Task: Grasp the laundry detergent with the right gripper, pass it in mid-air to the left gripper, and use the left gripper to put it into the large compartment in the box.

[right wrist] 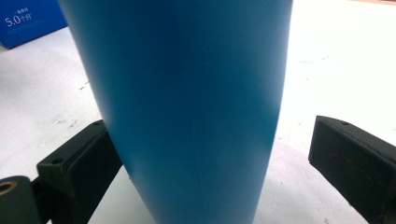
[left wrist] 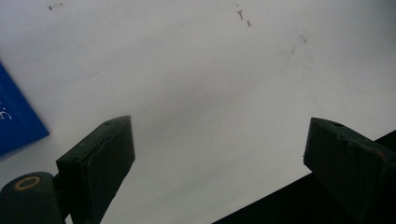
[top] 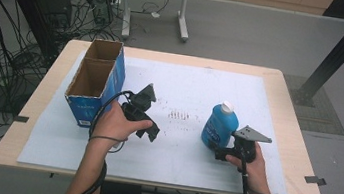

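Note:
A blue bottle with a white cap stands upright on the white mat, right of centre. My right gripper sits low at its near side, open, with the bottle's body between the jaws; the left jaw is up against it and the right jaw stands clear of it. My left gripper is held near the mat's middle, open, with nothing between its jaws, just bare mat.
An open-topped blue cardboard box with two compartments stands at the mat's left; its corner shows in the left gripper view and its printed side behind the bottle. The wooden table borders the mat. Cables and table legs lie on the floor beyond.

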Tool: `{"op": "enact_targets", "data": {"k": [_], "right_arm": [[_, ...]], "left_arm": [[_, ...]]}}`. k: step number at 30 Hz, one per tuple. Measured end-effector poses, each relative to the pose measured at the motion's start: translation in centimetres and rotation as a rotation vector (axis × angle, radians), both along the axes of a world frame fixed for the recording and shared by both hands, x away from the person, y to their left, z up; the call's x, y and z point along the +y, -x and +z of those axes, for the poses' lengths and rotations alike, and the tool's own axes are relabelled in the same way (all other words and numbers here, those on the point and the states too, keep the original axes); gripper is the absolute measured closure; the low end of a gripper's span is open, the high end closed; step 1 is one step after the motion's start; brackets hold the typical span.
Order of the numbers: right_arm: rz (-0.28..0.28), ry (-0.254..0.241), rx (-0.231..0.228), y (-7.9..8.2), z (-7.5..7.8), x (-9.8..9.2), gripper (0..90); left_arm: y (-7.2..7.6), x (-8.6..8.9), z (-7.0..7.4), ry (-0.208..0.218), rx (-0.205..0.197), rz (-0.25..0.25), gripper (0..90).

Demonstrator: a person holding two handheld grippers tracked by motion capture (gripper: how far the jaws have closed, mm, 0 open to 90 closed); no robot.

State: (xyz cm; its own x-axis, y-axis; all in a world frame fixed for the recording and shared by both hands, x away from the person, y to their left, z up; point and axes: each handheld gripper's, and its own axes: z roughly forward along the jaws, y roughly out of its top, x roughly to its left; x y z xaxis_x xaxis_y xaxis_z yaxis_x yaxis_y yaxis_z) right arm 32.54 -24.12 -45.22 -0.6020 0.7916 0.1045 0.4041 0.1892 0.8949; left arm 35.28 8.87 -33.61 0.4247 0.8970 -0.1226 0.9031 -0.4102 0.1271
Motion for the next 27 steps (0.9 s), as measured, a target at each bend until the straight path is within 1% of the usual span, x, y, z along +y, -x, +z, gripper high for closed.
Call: {"op": "enact_targets", "data": {"k": [18, 27], "right_arm": [[0.001, -0.003, -0.006, 0.04, 0.11, 0.02, 3.4], [0.004, -0.023, -0.008, 0.08, 0.09, 0.08, 1.9]], "left_arm": [[0.11, -0.03, 0.13, 0.0, -0.003, 0.007, 9.2], [0.11, -0.08, 0.11, 0.003, -0.003, 0.004, 9.2]]}}
